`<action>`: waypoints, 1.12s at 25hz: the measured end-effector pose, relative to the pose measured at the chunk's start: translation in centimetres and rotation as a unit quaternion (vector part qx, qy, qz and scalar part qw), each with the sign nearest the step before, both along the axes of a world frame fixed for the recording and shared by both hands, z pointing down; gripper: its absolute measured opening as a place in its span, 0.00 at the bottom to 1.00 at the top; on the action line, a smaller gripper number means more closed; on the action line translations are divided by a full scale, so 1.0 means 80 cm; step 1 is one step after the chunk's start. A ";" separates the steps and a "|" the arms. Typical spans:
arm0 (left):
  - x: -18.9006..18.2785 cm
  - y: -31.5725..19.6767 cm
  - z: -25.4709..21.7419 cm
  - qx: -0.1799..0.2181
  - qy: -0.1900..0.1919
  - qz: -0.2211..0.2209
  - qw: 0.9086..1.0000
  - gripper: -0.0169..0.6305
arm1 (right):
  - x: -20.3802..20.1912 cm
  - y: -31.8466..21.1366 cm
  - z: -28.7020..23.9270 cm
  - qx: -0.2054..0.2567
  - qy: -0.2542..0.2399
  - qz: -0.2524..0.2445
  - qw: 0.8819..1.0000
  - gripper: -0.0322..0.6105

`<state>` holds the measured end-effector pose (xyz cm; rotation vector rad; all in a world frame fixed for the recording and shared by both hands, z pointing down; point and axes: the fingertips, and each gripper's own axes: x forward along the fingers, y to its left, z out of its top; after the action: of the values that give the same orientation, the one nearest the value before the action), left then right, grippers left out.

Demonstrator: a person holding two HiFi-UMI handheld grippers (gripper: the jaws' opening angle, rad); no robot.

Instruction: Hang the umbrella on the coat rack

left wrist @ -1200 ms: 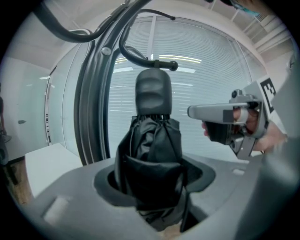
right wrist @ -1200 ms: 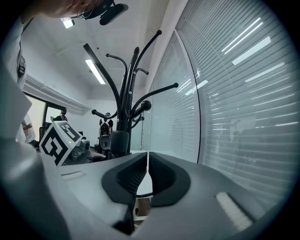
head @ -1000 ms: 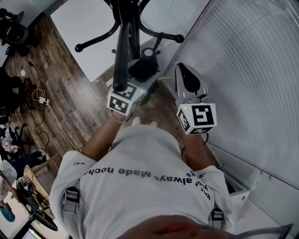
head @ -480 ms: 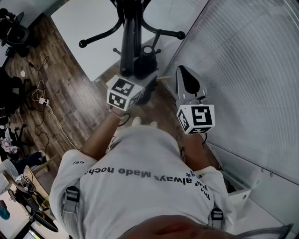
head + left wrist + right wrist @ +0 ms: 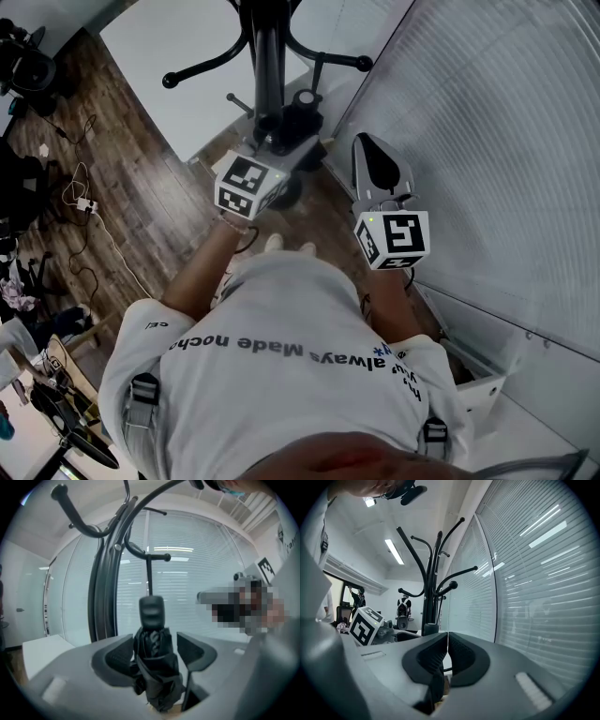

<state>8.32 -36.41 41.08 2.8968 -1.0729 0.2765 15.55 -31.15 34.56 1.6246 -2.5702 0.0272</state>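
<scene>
Lately my left gripper (image 5: 154, 641) had been opening, umbrella (image 5: 157, 667) unclamped between its jaws, coat rack (image 5: 105, 573) just behind, my right gripper (image 5: 446, 644) pressed together, empty.

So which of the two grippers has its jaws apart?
The left gripper: its jaws have just been opening, with the black umbrella between them. The right gripper has its jaws together.

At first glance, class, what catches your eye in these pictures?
A folded black umbrella stands between the jaws of the left gripper, which have just been opening. Behind it rises the dark coat rack, against window blinds. The right gripper, beside it, is shut and empty.
</scene>
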 end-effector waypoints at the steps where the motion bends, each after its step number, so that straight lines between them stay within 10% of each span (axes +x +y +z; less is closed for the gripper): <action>1: -0.002 0.002 -0.007 0.008 0.003 -0.002 1.000 0.48 | -0.001 0.002 -0.001 0.001 0.000 0.000 1.000 0.06; 28: -0.073 0.121 -0.115 0.041 0.069 -0.031 0.996 0.23 | -0.001 0.086 -0.048 0.026 0.012 -0.012 1.000 0.05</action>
<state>2.47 -26.70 31.86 2.8948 -1.1756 0.0309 15.46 -24.30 30.71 1.6010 -2.5921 -0.0621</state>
